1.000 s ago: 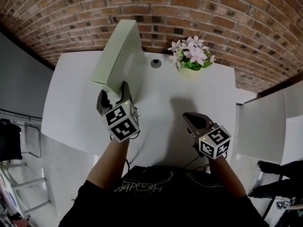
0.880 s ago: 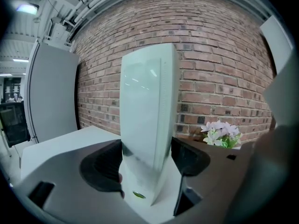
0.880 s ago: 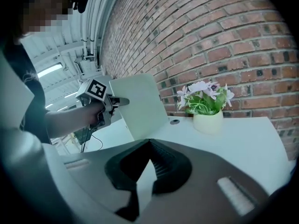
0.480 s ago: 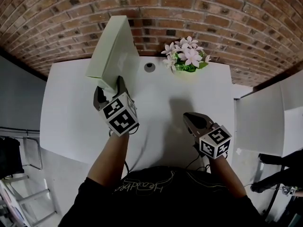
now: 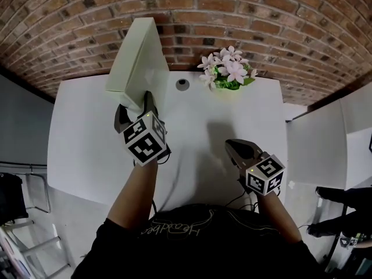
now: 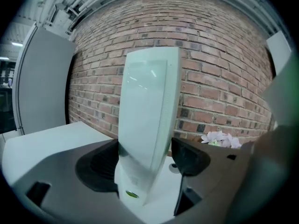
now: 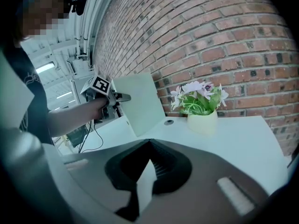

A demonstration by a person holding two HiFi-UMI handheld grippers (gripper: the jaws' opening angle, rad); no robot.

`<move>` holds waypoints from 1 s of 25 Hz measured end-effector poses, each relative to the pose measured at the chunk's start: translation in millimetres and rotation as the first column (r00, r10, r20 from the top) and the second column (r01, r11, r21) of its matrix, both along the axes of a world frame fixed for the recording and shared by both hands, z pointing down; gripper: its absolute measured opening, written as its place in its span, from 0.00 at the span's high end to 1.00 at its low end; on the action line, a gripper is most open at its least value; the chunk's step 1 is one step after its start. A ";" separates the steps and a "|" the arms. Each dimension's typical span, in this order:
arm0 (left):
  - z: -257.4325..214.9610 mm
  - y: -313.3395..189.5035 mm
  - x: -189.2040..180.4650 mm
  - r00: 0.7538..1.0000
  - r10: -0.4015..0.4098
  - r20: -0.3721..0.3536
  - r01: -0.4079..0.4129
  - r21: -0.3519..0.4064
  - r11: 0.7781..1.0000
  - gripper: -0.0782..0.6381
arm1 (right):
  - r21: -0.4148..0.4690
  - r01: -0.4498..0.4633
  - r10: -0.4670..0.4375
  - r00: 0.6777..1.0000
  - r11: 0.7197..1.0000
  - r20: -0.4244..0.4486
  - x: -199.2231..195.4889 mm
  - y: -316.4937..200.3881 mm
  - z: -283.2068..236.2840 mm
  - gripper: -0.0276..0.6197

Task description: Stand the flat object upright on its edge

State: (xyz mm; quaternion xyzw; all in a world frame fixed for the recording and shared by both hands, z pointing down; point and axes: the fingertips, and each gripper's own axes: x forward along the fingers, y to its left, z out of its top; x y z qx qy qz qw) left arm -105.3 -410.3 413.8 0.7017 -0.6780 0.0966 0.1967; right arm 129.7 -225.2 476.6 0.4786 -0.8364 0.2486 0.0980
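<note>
A flat pale-green box (image 5: pixel 139 63) stands tall on the white table (image 5: pixel 87 132) by the brick wall, leaning slightly. My left gripper (image 5: pixel 133 106) has its jaws spread wide around the box's lower near edge and grips it. In the left gripper view the box (image 6: pixel 147 120) rises between both pads (image 6: pixel 187 157). The right gripper view shows the box (image 7: pixel 138 104) from the side with the left gripper (image 7: pixel 114 99) at its edge. My right gripper (image 5: pixel 233 147) hovers over the table's right part, shut and empty (image 7: pixel 149 146).
A pot of pink-white flowers (image 5: pixel 226 68) stands at the back of the table, right of the box. A round cable hole (image 5: pixel 182 84) lies between box and pot. Grey partitions flank the table on both sides.
The box and the left gripper stay together in the same spot; only the head camera has shifted slightly. The right gripper has not moved.
</note>
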 end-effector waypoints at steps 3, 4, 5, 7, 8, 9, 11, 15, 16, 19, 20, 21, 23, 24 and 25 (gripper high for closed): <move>2.7 6.6 -1.0 0.998 0.037 -0.055 -0.039 -0.024 0.999 0.38 | 0.010 0.010 -0.011 1.000 1.000 0.006 -1.8 2.9 -4.0 0.95; 2.9 10.9 -2.4 0.997 0.047 -0.064 -0.049 -0.030 0.998 0.37 | 0.016 0.016 -0.016 1.000 1.000 0.008 -2.3 4.6 -6.2 0.95; 2.3 16.2 -3.9 0.996 0.057 -0.068 -0.059 -0.032 0.998 0.36 | 0.022 0.020 -0.020 1.000 1.000 0.012 -2.3 6.5 -9.1 0.95; 0.6 29.7 -7.1 0.995 0.078 -0.067 -0.081 -0.036 0.996 0.36 | 0.042 0.027 -0.028 0.999 0.999 0.033 -0.9 10.5 -17.5 0.95; 0.2 38.2 -8.8 0.994 0.089 -0.066 -0.091 -0.040 0.995 0.36 | 0.053 0.030 -0.032 0.998 0.998 0.045 0.2 13.1 -22.5 0.95; 0.3 48.0 -10.8 0.993 0.098 -0.068 -0.102 -0.046 0.994 0.36 | 0.064 0.034 -0.037 0.998 0.997 0.053 1.4 16.5 -27.9 0.95; 1.3 71.0 -13.8 0.989 0.122 -0.084 -0.127 -0.063 0.990 0.36 | 0.086 0.050 -0.055 0.997 0.995 0.061 2.2 25.5 -39.9 0.95; 0.8 127.7 -7.1 0.962 0.223 -0.156 -0.239 -0.098 0.966 0.44 | 0.129 0.115 -0.126 0.988 0.985 0.083 -7.2 51.7 -69.0 0.95; -1.0 142.4 -3.4 0.952 0.250 -0.174 -0.270 -0.098 0.958 0.47 | 0.142 0.134 -0.149 0.984 0.981 0.095 -11.6 59.9 -76.7 0.95; -15.4 187.9 18.9 0.891 0.370 -0.263 -0.397 -0.056 0.916 0.56 | 0.179 0.189 -0.214 0.968 0.965 0.129 -25.6 88.0 -98.9 0.95; -22.0 205.0 28.1 0.861 0.417 -0.291 -0.446 -0.036 0.894 0.58 | 0.194 0.204 -0.232 0.963 0.960 0.135 -30.0 98.9 -105.6 0.95; -28.6 223.0 36.2 0.830 0.463 -0.310 -0.492 -0.016 0.871 0.62 | 0.208 0.218 -0.249 0.959 0.954 0.138 -34.0 110.7 -111.5 0.95; -41.1 259.1 48.3 0.774 0.541 -0.328 -0.565 0.026 0.825 0.71 | 0.234 0.241 -0.277 0.951 0.942 0.134 -40.2 135.3 -119.9 0.95; -46.1 275.3 52.9 0.752 0.569 -0.334 -0.590 0.044 0.806 0.77 | 0.243 0.251 -0.289 0.948 0.937 0.133 -42.4 146.7 -122.9 0.95; -49.8 289.7 56.7 0.735 0.587 -0.340 -0.607 0.057 0.793 0.82 | 0.250 0.260 -0.300 0.945 0.933 0.134 -44.2 157.4 -125.7 0.95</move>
